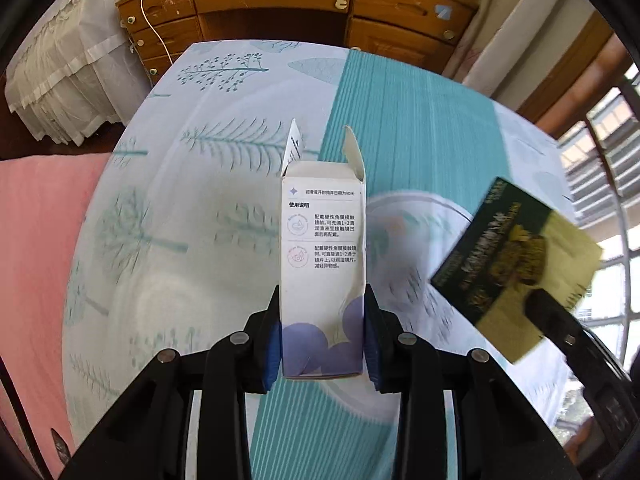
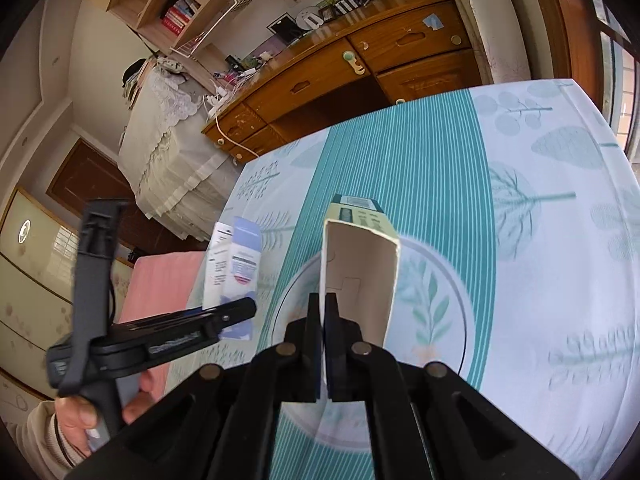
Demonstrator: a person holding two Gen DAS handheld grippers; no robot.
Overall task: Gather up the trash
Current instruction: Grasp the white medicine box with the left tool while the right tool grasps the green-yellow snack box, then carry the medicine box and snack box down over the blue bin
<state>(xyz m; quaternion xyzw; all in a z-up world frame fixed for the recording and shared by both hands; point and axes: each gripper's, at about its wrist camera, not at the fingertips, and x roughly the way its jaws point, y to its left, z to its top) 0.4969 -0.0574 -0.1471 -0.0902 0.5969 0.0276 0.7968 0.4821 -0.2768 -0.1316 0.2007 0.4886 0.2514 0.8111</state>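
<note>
Left wrist view: your left gripper (image 1: 322, 332) is clamped on the white eye-drop carton (image 1: 323, 264), its blue pads (image 1: 274, 344) pressing the carton's two narrow sides near its bottom end, where the purple circles are printed. The carton runs straight out from the jaws toward 12 o'clock, its printed instruction panel facing the camera and its top flaps standing open at the far end. It hangs above the leaf-print tablecloth (image 1: 200, 208), with the teal striped band behind it. At 3 o'clock the dark green and gold box (image 1: 516, 264) shows blurred, with the tip of your right gripper (image 1: 550, 312) at its near end. The wooden desk (image 1: 280, 4) lies at 12 o'clock, beyond the table.

Right wrist view: at 9 o'clock your left hand (image 2: 76, 420) grips the handle of the left gripper (image 2: 240, 308), which carries the white carton (image 2: 234, 276) above the table's left edge. At centre your right gripper (image 2: 323, 312) is closed tight on one thin wall of the green and gold box (image 2: 360, 264). The box reaches away toward 12 o'clock, its open end facing you so that the pale inside shows, its body offset to the right of the jaws. Below it lies the tablecloth's (image 2: 540, 264) round leaf medallion.
</note>
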